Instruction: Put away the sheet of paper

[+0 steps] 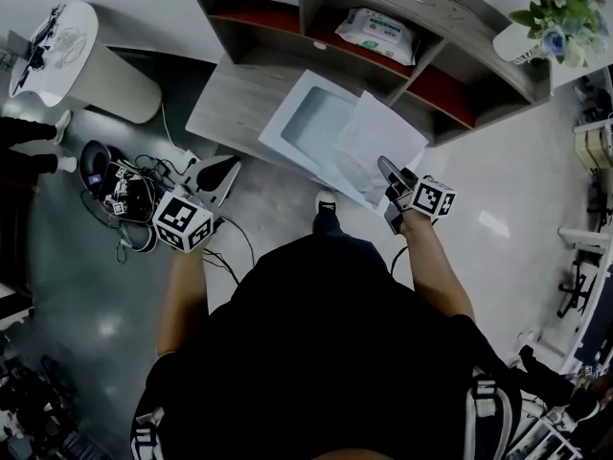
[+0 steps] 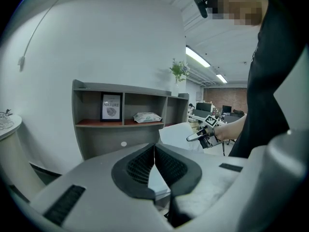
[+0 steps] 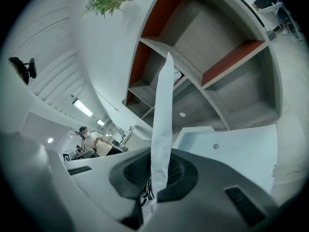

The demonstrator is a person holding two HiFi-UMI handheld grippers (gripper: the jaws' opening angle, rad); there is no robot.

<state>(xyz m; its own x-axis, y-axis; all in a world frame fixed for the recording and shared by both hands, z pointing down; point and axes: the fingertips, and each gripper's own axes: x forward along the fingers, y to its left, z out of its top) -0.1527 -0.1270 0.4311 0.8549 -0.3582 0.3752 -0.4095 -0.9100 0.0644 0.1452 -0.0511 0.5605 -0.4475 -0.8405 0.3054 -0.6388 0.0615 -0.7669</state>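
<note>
A white sheet of paper (image 1: 375, 140) hangs over the right side of an open white drawer (image 1: 308, 123) that is pulled out of a grey shelf unit (image 1: 383, 17). My right gripper (image 1: 391, 174) is shut on the sheet's near edge. In the right gripper view the paper (image 3: 162, 124) stands edge-on, pinched between the dark pads (image 3: 171, 174), with the drawer (image 3: 236, 151) just below it. My left gripper (image 1: 213, 176) hangs to the left of the drawer, shut with nothing in it. In its own view the left gripper (image 2: 154, 164) looks toward the paper (image 2: 175, 134) and the right gripper (image 2: 202, 136).
The shelf unit holds a pack of wipes (image 1: 379, 30) and a framed picture (image 2: 111, 107). A potted plant (image 1: 554, 12) stands on its right end. A round white table (image 1: 72, 56) and a tangle of cables (image 1: 124, 197) lie to the left on the floor.
</note>
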